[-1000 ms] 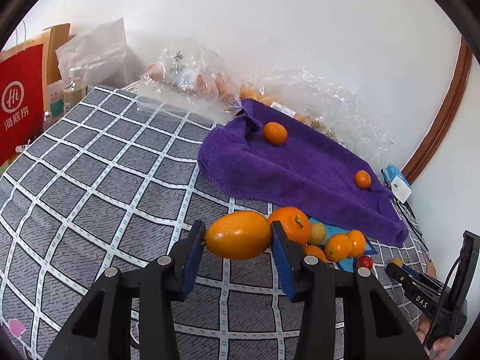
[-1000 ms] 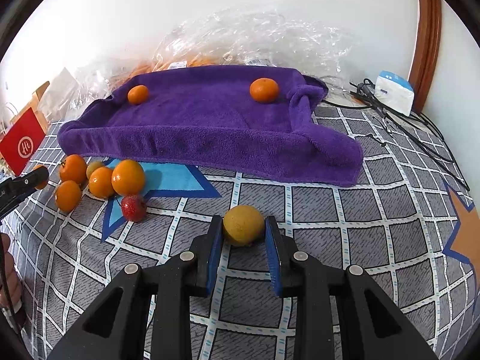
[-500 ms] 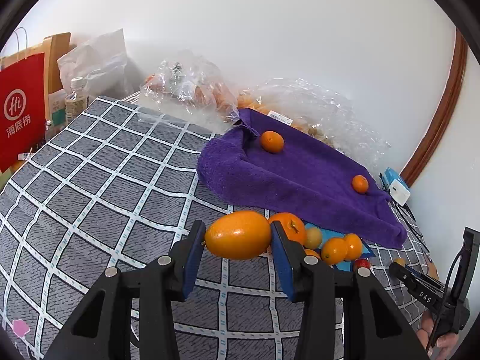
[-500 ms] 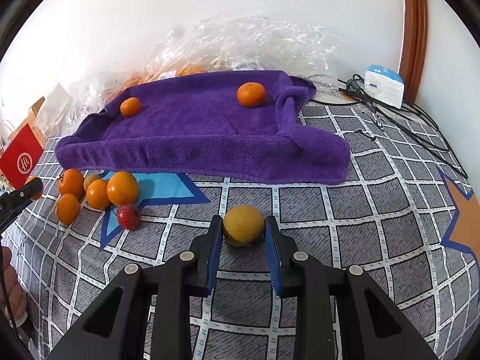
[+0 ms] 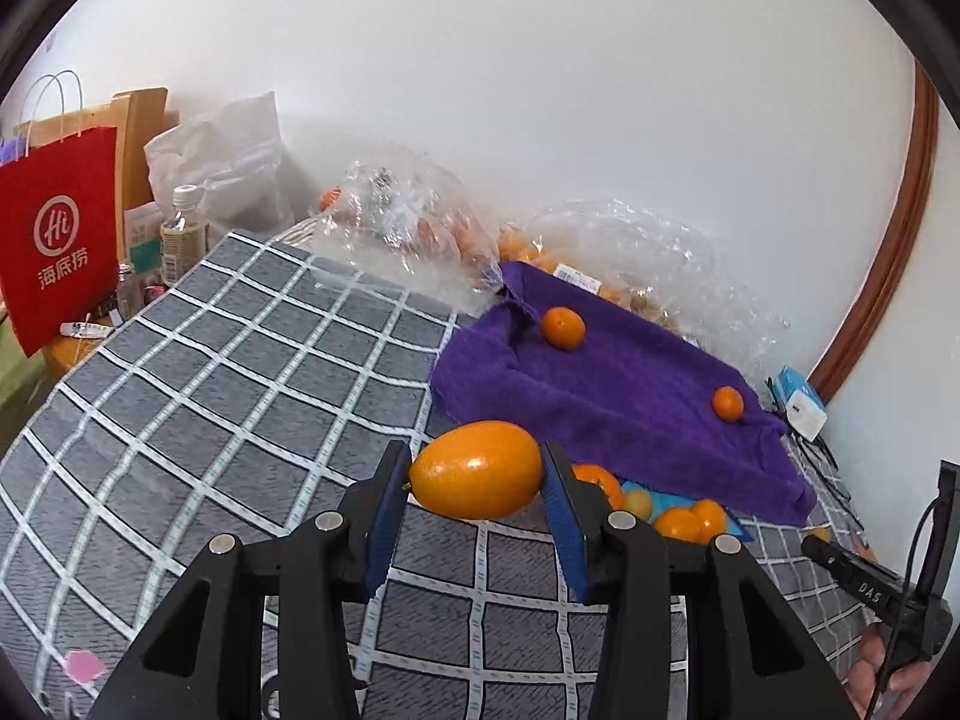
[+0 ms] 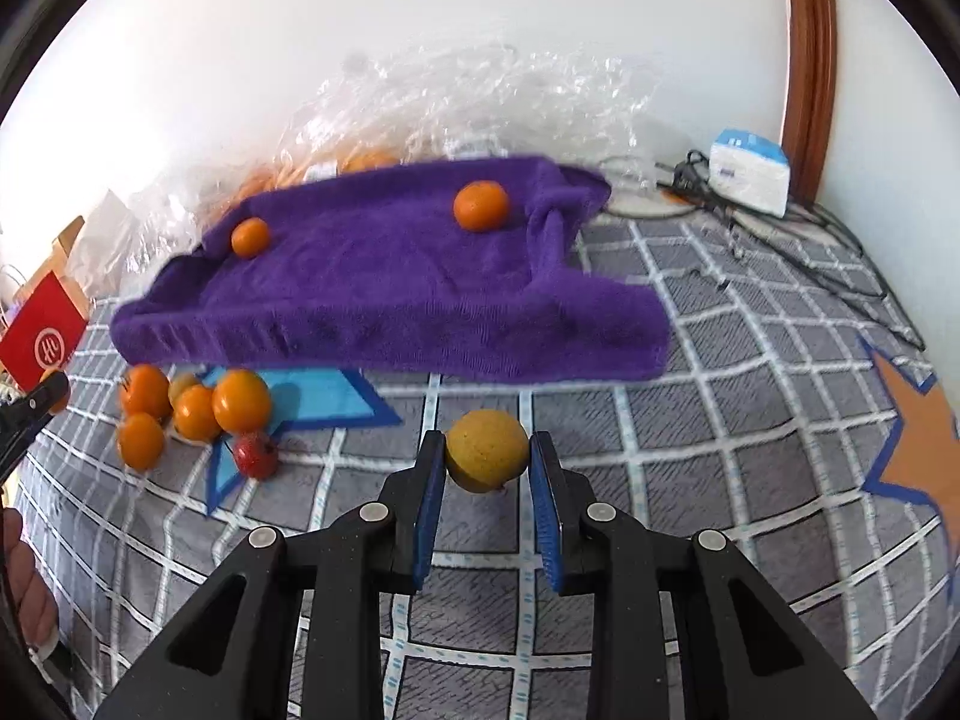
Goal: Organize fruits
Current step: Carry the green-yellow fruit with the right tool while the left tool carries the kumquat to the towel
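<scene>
Purple towel (image 6: 384, 294) holds only two small oranges, one (image 6: 481, 205) far right, one (image 6: 250, 236) far left; sorting looks barely begun. Loose fruit pile (image 6: 192, 408) waits on the checked cover, near left. Left gripper (image 5: 477, 486) is clamped on an oval orange fruit (image 5: 477, 471), long axis crosswise between the pads. Right gripper (image 6: 487, 468) is clamped on a round yellow fruit (image 6: 487, 450), no clear axis. Both are carried, not yet placed.

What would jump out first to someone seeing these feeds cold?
Each gripper is clamped on a fruit: the left gripper holds an oval glossy orange fruit, the right gripper a round dull-yellow fruit. Behind them a rumpled purple towel carries two small round oranges, with a loose pile of orange fruits beside its near left corner.
</scene>
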Motion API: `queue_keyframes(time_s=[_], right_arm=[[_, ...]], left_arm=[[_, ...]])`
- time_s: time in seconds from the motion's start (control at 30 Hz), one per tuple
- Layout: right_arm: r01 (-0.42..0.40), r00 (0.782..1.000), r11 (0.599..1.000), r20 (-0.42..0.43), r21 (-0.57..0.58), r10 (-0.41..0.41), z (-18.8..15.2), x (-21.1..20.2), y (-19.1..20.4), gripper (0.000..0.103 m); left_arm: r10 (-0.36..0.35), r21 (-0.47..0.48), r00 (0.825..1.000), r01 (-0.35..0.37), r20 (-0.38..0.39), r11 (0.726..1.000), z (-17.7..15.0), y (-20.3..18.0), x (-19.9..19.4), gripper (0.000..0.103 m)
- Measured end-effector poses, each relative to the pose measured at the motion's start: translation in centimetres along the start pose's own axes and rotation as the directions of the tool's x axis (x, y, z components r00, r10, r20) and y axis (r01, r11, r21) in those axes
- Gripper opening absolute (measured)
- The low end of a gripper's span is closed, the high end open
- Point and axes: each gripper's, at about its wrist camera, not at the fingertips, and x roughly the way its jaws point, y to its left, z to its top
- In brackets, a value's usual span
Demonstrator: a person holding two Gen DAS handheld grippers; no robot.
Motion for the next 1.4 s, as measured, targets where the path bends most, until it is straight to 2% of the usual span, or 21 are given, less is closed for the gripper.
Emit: queue_keyframes(time_s=[0.13, 0.33, 0.63, 0.83, 1.03, 1.13, 1.2, 1.4], right_arm=[[0.013, 0.999, 1.0, 0.053, -0.009, -0.012, 2.3, -2.0, 0.2, 0.028], [0.021, 0.994, 1.0, 0.105, -0.003, -0.021, 5.8, -2.9, 0.4, 0.028], [0.02, 0.987, 1.0, 0.158, 0.009, -0.021, 10.6, -2.1, 0.6, 0.028], [-0.002, 0.987, 1.0, 0.162, 0.006, 0.001, 13.3, -0.2, 1.0, 0.028], [-0.019, 0.992, 1.0, 0.129, 0.019, 0.017, 13.1, 3.8, 0.0, 0.028], [-0.047, 0.995, 0.998, 0.086, 0.048, 0.043, 12.3, 5.8, -0.8, 0.028], [-0.054, 0.996, 0.997, 0.074, 0.046, 0.05, 11.8, 6.7, -0.9, 0.028], [-0.062, 0.997, 0.997, 0.054, 0.038, 0.06, 11.0, 8.3, -0.5, 0.028]], left_arm=[[0.004, 0.009, 1.0, -0.004, 0.019, 1.0, 1.9, -0.6, -1.2, 0.042], [-0.014, 0.071, 0.995, 0.007, 0.101, 0.997, 5.5, -3.1, -2.1, 0.042], [-0.045, 0.112, 0.986, 0.027, 0.16, 0.993, 9.9, -6.9, 0.2, 0.042], [-0.053, 0.115, 0.988, 0.036, 0.148, 0.993, 11.5, -8.6, 3.3, 0.042], [-0.061, 0.123, 0.99, 0.045, 0.127, 0.991, 11.0, -8.3, 7.7, 0.042], [-0.046, 0.115, 0.994, 0.034, 0.099, 0.993, 9.8, -7.1, 9.7, 0.042], [-0.045, 0.092, 0.998, 0.039, 0.054, 0.995, 9.2, -6.1, 10.9, 0.042], [-0.05, 0.082, 0.998, 0.047, 0.034, 0.996, 8.9, -5.4, 11.4, 0.042]])
